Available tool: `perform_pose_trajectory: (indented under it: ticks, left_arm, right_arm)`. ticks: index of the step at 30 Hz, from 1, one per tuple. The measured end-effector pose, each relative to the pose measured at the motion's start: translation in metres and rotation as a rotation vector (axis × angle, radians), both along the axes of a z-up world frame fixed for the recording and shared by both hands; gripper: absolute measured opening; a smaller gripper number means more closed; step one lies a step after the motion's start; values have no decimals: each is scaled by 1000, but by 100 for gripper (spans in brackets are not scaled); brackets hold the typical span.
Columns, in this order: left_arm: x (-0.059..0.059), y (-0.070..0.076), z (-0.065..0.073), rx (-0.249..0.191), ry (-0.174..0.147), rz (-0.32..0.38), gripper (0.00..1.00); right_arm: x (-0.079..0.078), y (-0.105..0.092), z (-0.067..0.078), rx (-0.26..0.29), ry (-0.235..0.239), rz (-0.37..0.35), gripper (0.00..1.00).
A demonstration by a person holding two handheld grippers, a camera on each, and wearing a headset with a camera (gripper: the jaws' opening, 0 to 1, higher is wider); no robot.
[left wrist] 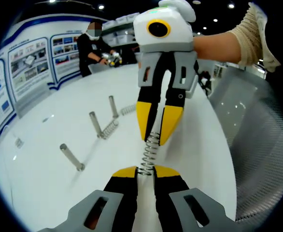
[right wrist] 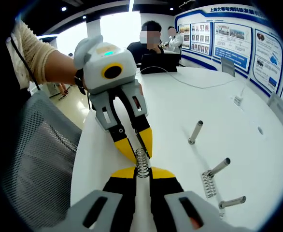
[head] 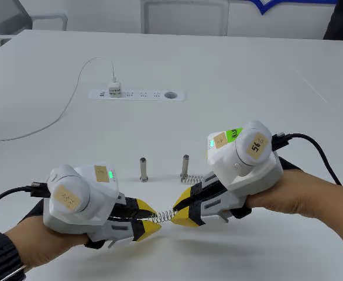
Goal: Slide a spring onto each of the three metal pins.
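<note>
Both pairs of jaws are clenched on one spring: the left gripper pinches one end and the right gripper the other. The coil is strung between their yellow tips, low over the white table and in front of the pins. In the left gripper view, three metal pins stand upright in a row, all bare. A loose spring lies against the foot of the middle pin, and a further spring lies near the far one. So the first threading appears to be in hand, with the spring being passed or re-gripped between the hands. Next, one gripper would likely need to let go so the other can turn the coil upright, line its open end over a pin top and lower it. A round label on the right gripper shows what looks like "45". The wall boards carry writing too small to read.
</note>
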State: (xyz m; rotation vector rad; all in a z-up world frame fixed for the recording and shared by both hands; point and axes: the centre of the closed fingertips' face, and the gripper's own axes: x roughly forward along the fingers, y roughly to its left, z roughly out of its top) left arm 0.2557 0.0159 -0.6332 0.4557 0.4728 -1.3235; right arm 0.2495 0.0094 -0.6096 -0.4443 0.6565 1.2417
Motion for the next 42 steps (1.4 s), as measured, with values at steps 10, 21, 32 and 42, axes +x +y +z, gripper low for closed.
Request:
perform_pose_trajectory:
  ticks: [10, 21, 32, 42]
  left_arm:
    - [4, -1, 2, -39, 29, 39, 12]
    - [7, -6, 6, -71, 38, 63, 11]
    - [11, -9, 9, -101, 42, 86, 11]
    - [14, -3, 11, -131, 47, 130, 18]
  right_arm:
    - [7, 11, 19, 70, -62, -21, 11]
    - [14, 26, 33, 138, -111, -41, 11]
    - [18, 29, 37, 145, -130, -47, 11]
    - [23, 28, 38, 142, -137, -53, 11]
